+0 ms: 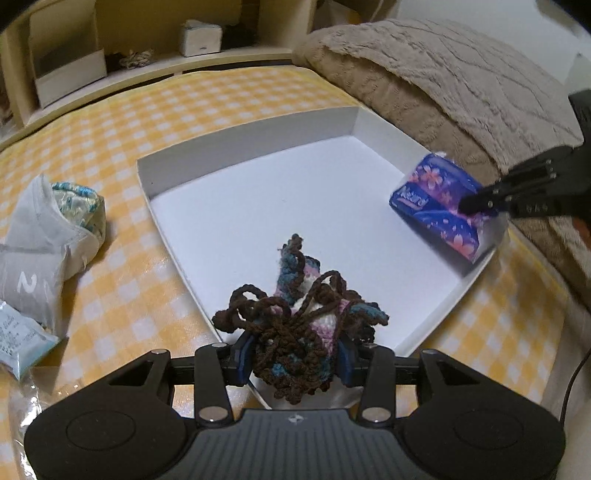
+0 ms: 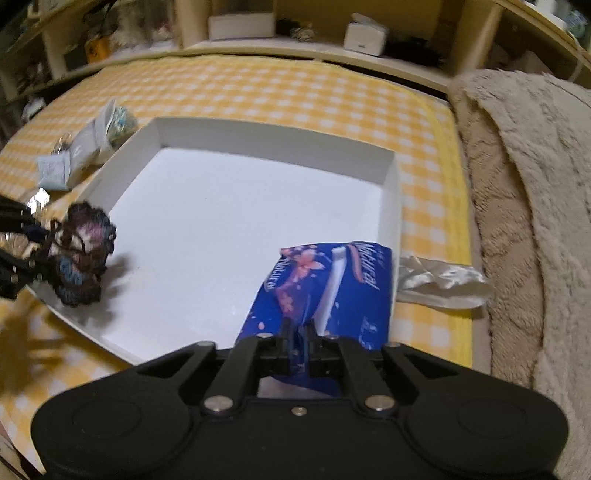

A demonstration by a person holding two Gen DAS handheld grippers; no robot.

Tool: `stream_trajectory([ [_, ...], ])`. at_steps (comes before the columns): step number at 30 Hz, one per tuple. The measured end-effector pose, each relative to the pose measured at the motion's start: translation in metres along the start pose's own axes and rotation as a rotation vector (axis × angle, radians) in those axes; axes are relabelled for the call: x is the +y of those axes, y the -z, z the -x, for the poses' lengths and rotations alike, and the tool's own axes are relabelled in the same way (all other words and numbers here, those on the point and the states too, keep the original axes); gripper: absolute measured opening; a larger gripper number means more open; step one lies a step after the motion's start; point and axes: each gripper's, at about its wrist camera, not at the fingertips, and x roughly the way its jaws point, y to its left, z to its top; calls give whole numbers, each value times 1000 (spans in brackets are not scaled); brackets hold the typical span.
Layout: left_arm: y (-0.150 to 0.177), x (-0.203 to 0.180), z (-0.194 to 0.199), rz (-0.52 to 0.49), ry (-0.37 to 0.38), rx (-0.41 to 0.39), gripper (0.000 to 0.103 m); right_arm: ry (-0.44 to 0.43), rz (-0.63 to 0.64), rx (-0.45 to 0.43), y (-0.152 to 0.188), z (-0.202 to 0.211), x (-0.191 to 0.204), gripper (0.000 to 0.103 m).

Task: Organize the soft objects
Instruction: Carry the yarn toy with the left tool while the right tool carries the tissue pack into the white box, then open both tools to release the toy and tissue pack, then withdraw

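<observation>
A shallow white box lies on the yellow checked bed. My left gripper is shut on a brown, blue and pink crocheted piece, held over the box's near edge; it also shows in the right wrist view. My right gripper is shut on a blue flowered tissue pack, held over the box's right side. The pack and the right gripper show at the right in the left wrist view.
A grey-white wrapped bundle and a small pale packet lie left of the box. A beige fluffy blanket is heaped at the right. A white crumpled cloth lies beside the box. Shelves with boxes run behind.
</observation>
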Motion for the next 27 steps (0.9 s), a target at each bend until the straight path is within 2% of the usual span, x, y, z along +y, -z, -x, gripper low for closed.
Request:
stream_trajectory([
  [3, 2, -3, 1, -16, 3, -4, 53, -3, -35, -25, 1, 8, -2, 18],
  [5, 3, -4, 5, -13, 8, -12, 54, -11, -50, -46, 1, 15, -2, 29],
  [6, 4, -4, 8, -8, 6, -19, 54, -12, -53, -49, 2, 18, -1, 31],
  [13, 6, 2, 22, 39, 24, -51, 56, 42, -142, -65, 19, 28, 3, 32],
  [17, 4, -1, 30, 39, 12, -54, 62, 67, -176, -59, 27, 16, 1, 31],
  [22, 5, -1, 39, 42, -1, -68, 63, 82, -175, -16, 31, -6, 4, 31],
  [24, 5, 0, 43, 50, 5, -84, 60, 82, -184, -22, 31, -4, 5, 31],
  [27, 3, -2, 45, 52, 24, -96, 44, 65, -210, -43, 32, 7, 6, 31],
])
